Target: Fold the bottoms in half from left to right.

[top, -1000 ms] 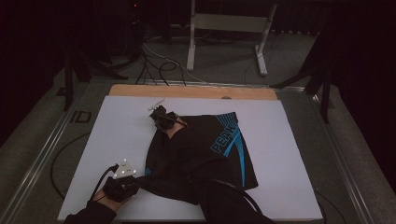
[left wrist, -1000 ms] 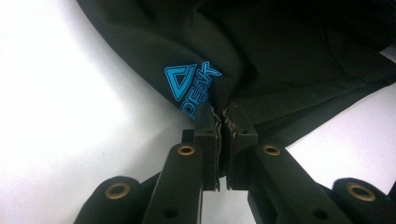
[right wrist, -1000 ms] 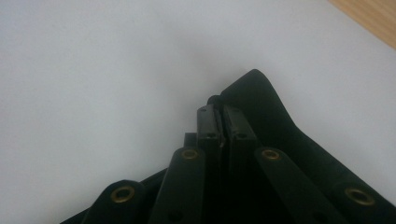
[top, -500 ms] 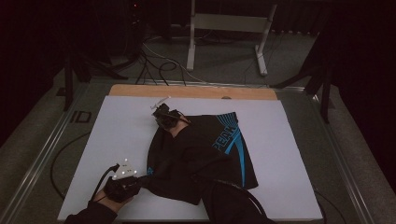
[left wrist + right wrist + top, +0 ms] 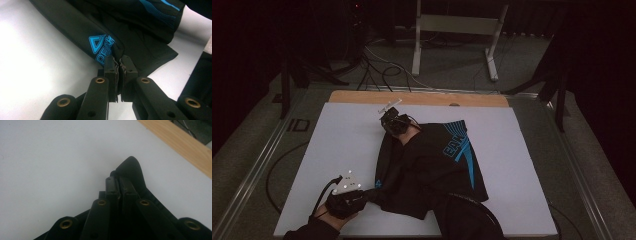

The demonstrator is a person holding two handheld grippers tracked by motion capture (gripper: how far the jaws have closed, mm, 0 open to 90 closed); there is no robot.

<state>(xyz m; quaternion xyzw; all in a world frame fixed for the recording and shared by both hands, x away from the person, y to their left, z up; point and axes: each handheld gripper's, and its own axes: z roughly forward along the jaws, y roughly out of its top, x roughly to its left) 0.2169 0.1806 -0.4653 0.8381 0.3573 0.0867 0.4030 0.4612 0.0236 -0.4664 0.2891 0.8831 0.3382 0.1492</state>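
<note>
On white table point(image 5: 337, 145), black shorts point(image 5: 432, 165) lying near-to-far, both grippers clamping corners

High view overhead facing forward, gripper views close — sharing white table point(image 5: 337, 150).

A pair of black shorts point(image 5: 432, 167) with blue printed lettering lies rumpled and partly folded on the white table top point(image 5: 337, 145), slightly toward 3 o'clock of its centre. A blue striped graphic sits on the panel toward 3 o'clock, and a small blue triangle logo marks the hem at 7 o'clock. The fabric bunches up toward 11 o'clock.
</note>
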